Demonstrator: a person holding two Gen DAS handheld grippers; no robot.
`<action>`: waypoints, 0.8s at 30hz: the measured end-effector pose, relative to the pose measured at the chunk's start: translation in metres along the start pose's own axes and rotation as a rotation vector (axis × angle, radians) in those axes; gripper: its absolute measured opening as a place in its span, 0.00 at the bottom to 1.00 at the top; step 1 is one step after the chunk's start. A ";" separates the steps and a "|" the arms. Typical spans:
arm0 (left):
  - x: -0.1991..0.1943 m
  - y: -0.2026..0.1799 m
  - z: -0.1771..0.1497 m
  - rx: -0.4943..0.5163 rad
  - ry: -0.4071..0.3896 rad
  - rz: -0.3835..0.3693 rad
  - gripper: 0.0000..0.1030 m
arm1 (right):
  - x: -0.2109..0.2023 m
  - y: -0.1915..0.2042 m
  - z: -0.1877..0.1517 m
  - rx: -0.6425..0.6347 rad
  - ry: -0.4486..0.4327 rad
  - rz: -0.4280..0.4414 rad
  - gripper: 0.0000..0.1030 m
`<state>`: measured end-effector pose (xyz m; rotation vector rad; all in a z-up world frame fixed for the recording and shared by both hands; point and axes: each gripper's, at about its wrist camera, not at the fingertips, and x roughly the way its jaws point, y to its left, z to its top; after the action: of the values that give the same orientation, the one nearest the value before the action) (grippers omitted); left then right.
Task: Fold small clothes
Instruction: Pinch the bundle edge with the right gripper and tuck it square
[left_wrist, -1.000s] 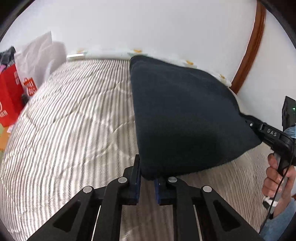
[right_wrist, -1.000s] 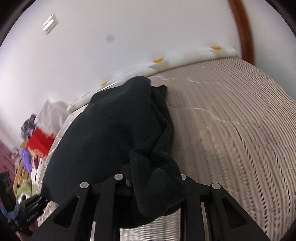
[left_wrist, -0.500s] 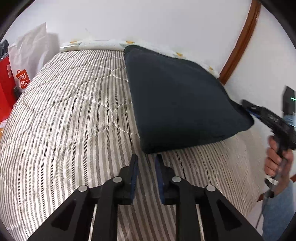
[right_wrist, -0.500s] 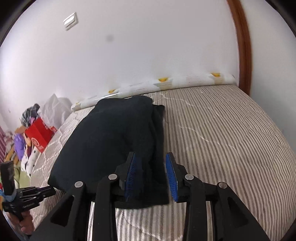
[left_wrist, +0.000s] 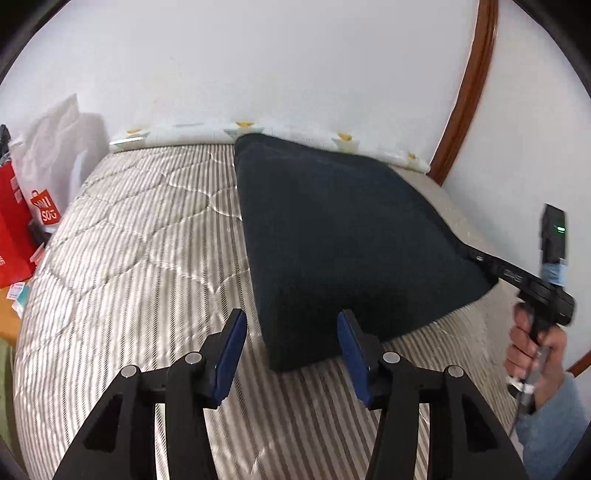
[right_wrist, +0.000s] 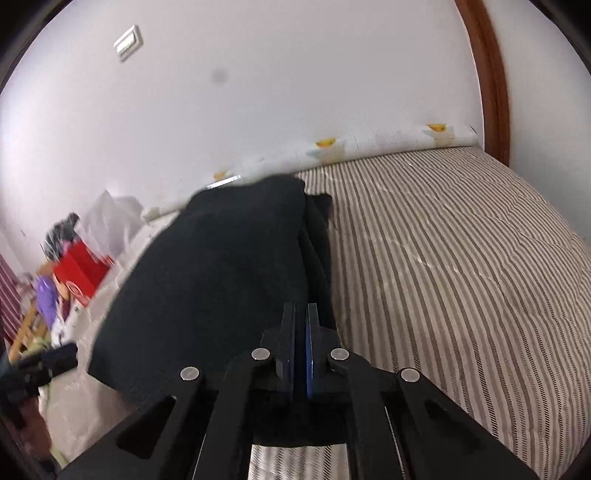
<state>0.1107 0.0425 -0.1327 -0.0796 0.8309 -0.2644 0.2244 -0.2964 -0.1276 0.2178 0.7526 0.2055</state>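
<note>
The left gripper (left_wrist: 291, 345) points downward, its jaws opening with blue pads (left_wrist: 231, 349) well apart. The right gripper (right_wrist: 300, 314) is closed, pads together, gripped by a hand (left_wrist: 532, 347) in a blue sleeve.

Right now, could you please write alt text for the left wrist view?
A folded dark garment lies on a striped quilt, its near corner between the left gripper's opening blue-padded fingers. At right, a hand holds the right gripper at the garment's edge.
</note>
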 end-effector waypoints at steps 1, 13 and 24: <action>0.006 0.000 -0.001 0.006 0.015 0.019 0.47 | -0.001 -0.001 -0.001 0.003 0.005 -0.005 0.04; 0.013 0.000 0.031 0.035 0.045 0.026 0.49 | -0.010 0.023 0.050 -0.142 0.055 -0.083 0.31; 0.044 0.012 0.056 0.041 0.079 0.005 0.53 | 0.055 0.007 0.073 -0.052 0.167 0.040 0.05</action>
<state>0.1823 0.0406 -0.1287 -0.0288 0.9034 -0.2814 0.3133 -0.2848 -0.1096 0.1675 0.9083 0.2835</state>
